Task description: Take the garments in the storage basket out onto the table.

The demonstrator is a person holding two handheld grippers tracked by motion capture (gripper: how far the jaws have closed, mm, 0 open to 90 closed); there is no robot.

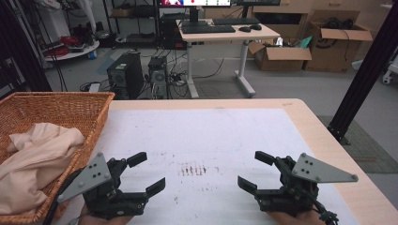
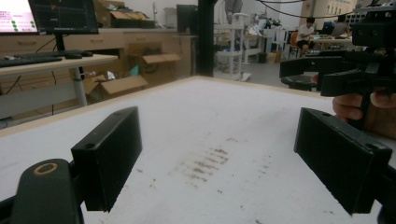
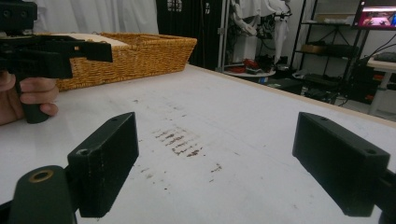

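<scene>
Basket (image 1: 89,110): wicker, at the counter's left edge, just beside the left tool; open top keeps its load reachable.
Cloth (image 1: 37,159): beige, crumpled, lying inside the basket, bulging toward the near rim; likely the item to be handled.
Left tool (image 1: 146,173): low over the counter, jaws wide, nothing between them; angled toward the centre, away from the cloth.
Counter (image 1: 211,136): white sheet, brown smudges (image 1: 192,169) midway between the tools.
Right tool (image 1: 251,169): mirrors the left, jaws wide, holding nothing; seemingly a ready pose.
</scene>
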